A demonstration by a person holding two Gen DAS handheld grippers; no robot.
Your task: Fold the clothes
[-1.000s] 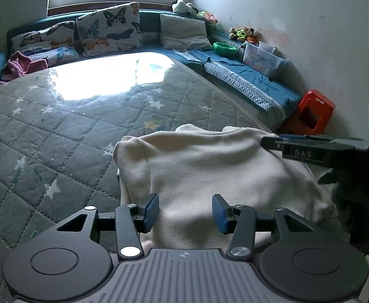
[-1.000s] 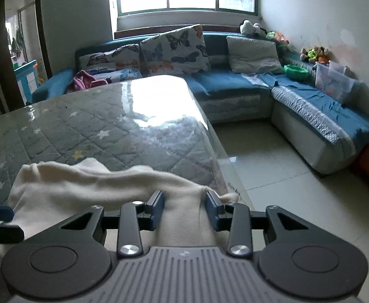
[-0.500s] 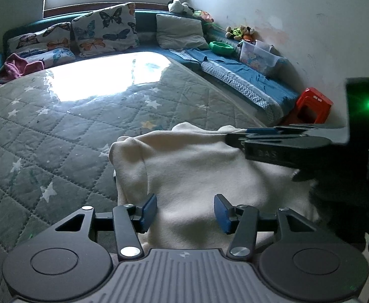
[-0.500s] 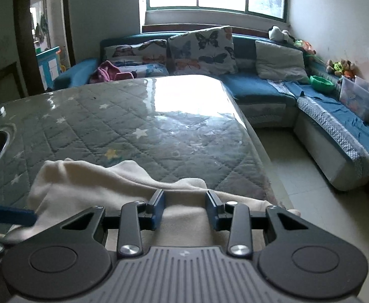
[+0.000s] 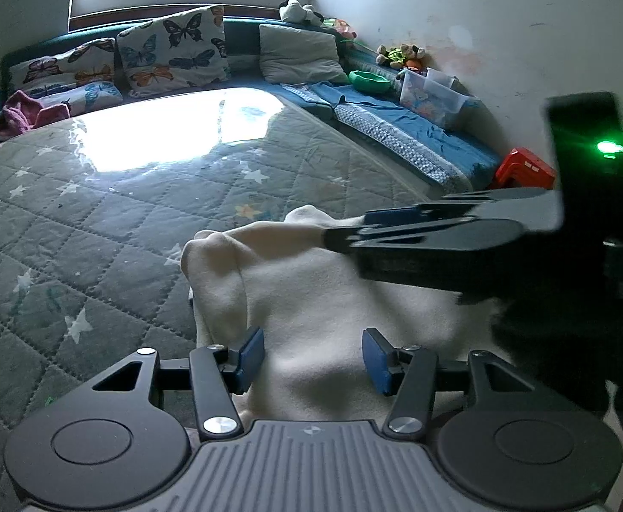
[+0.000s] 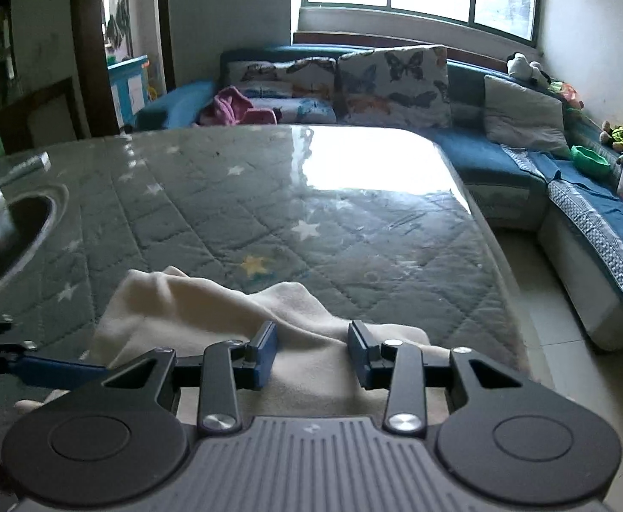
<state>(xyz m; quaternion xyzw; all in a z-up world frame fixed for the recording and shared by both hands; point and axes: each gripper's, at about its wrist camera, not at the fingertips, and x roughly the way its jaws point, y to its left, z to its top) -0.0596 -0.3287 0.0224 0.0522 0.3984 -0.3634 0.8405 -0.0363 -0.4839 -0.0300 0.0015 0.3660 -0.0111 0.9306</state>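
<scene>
A cream fleece garment (image 5: 333, 307) lies at the near right corner of the quilted, star-patterned table (image 5: 98, 222). My left gripper (image 5: 313, 362) hovers open over its near part, blue pads wide apart with cloth below them. In the left wrist view my right gripper (image 5: 333, 234) reaches in side-on from the right, and the garment's far edge rises in a ridge to its tip. In the right wrist view the garment (image 6: 192, 307) bunches up between the narrowly spaced fingers of the right gripper (image 6: 313, 354), which is shut on that fold. A left gripper finger (image 6: 55, 373) shows at lower left.
The table edge (image 6: 495, 264) drops to tiled floor on the right. A dark round basin (image 6: 8, 230) sits at the table's left. A blue sofa (image 6: 503, 162) with butterfly pillows wraps the far side and right. A red stool (image 5: 525, 168) stands by the wall.
My right gripper has swung left across the garment, and the cloth's far edge now stands up in a ridge at its tip. The left gripper has stayed open over the near part.
</scene>
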